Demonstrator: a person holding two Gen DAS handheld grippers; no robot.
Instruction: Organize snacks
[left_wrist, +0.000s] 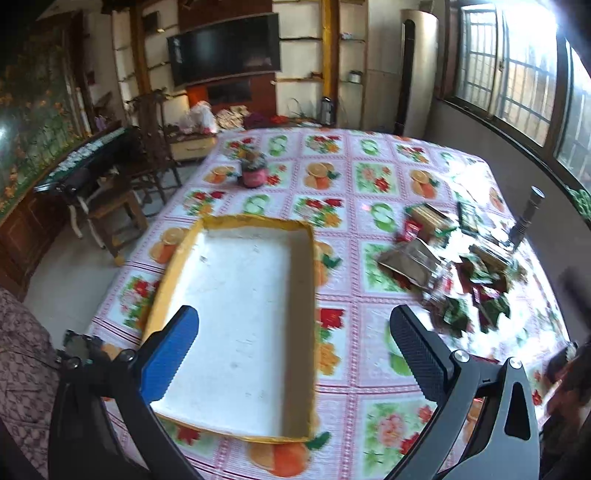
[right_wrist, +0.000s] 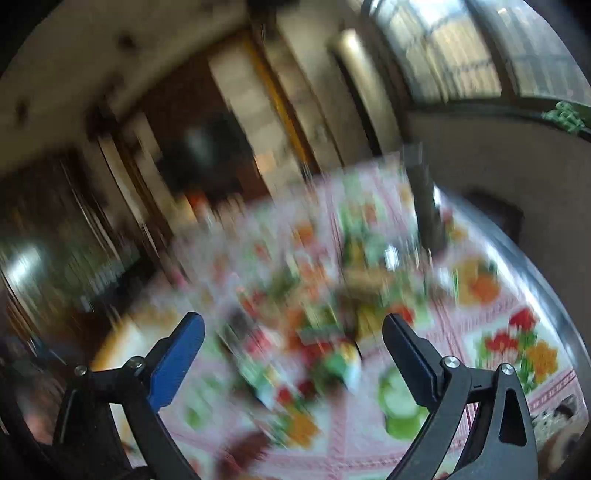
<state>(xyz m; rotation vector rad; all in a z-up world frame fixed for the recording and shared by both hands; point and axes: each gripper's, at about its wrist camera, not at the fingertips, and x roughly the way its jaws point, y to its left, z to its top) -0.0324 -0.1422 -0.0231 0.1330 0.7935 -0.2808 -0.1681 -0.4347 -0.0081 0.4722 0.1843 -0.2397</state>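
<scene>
Yellow-rimmed tray (left_wrist: 236, 221) holds nothing; snack packets (left_wrist: 458, 273) beside it; left tool (left_wrist: 293, 332), right tool (right_wrist: 293, 332) spread wide.

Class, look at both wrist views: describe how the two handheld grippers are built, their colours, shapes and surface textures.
The left gripper and the right gripper look alike: black angular arms with cut-out slots and silver screws. Each has one blue finger with a fine ribbed pad and one black finger with a dotted, grippy texture. No cables or markings show. A patterned sleeve appears at the left edge.

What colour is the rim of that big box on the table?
Yellow-gold outside, with a white inside; the box shows best in the left wrist view.
</scene>
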